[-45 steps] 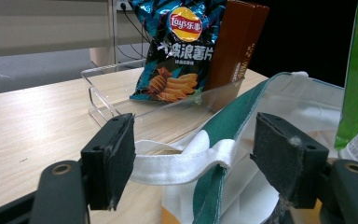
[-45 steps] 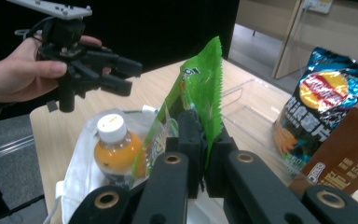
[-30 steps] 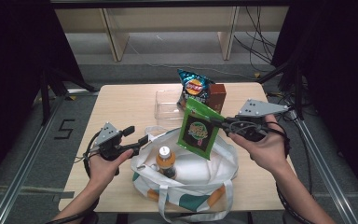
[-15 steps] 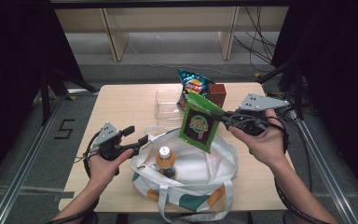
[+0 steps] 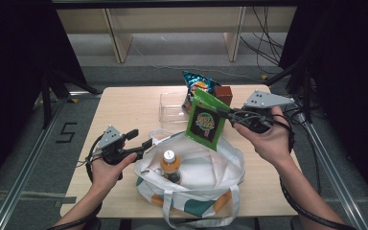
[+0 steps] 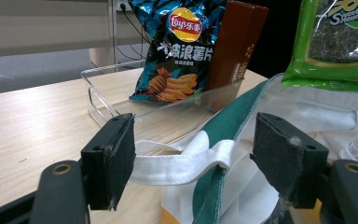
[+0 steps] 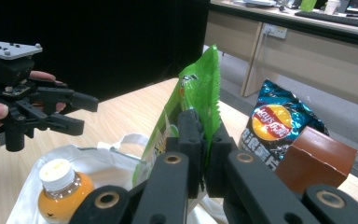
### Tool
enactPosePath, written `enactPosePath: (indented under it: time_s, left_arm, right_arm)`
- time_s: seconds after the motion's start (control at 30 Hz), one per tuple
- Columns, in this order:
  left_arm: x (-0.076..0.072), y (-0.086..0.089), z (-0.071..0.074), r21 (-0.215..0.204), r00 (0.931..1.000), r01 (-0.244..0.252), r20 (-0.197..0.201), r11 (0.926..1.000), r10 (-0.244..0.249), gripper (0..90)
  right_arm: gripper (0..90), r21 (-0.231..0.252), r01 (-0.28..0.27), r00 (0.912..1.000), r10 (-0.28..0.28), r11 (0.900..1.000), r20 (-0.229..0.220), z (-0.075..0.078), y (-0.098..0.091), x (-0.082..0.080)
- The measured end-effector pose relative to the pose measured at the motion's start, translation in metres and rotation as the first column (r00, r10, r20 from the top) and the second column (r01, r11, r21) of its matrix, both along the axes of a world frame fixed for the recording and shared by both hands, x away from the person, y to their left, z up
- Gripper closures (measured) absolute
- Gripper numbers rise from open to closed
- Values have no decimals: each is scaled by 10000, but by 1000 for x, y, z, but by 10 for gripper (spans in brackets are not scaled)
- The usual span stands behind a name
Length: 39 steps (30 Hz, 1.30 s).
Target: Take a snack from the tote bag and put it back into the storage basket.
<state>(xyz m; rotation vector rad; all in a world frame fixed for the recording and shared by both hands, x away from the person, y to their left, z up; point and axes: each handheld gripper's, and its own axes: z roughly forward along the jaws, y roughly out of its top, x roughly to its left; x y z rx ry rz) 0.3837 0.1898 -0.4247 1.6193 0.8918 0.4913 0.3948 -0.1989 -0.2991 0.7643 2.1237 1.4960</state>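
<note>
A white tote bag (image 5: 206, 175) with green and orange patches lies open at the table's near edge, an orange juice bottle (image 5: 170, 164) standing inside it. My right gripper (image 5: 226, 115) is shut on the top edge of a green snack packet (image 5: 205, 122), which hangs over the bag's far rim. In the right gripper view the packet (image 7: 200, 93) rises from between the closed jaws. My left gripper (image 5: 141, 143) is at the bag's left rim. Its jaws stand open, and the white bag handle (image 6: 186, 163) runs across the gap between the pads (image 6: 109, 165).
A clear plastic tray (image 5: 172, 106) sits at the table's middle back, holding a blue chips bag (image 5: 199, 86) and a brown box (image 5: 224, 94). Bare wooden tabletop (image 5: 129, 108) lies to the left. Cables trail off the right side.
My right gripper has lifted the green packet slightly up and away from the bag opening. The left gripper and the bag have stayed put.
</note>
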Motion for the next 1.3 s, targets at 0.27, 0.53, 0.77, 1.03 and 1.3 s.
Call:
enactPosePath:
  time_s: [0.27,0.53,0.77,1.03,1.3]
  left_arm:
    - [0,0,0,-8,10000,-14,-5,10000,14,292]
    - [0,1,0,1,10000,-19,-8,10000,19,292]
    - [0,0,0,-3,10000,-10,-7,10000,10,292]
    - [0,0,0,30,10000,17,-12,10000,-17,292]
    - [0,0,0,18,10000,16,2,10000,-16,292]
  right_arm:
    - [892,10,143,9997,-143,9999,191,2,0,5]
    - [892,24,252,9988,-252,9997,428,3,1,11]
    - [894,-2,337,9984,-336,9994,451,4,1,14]
    - [899,136,376,9978,-383,9992,547,6,4,19]
    - [900,34,532,9969,-533,9986,585,6,5,20]
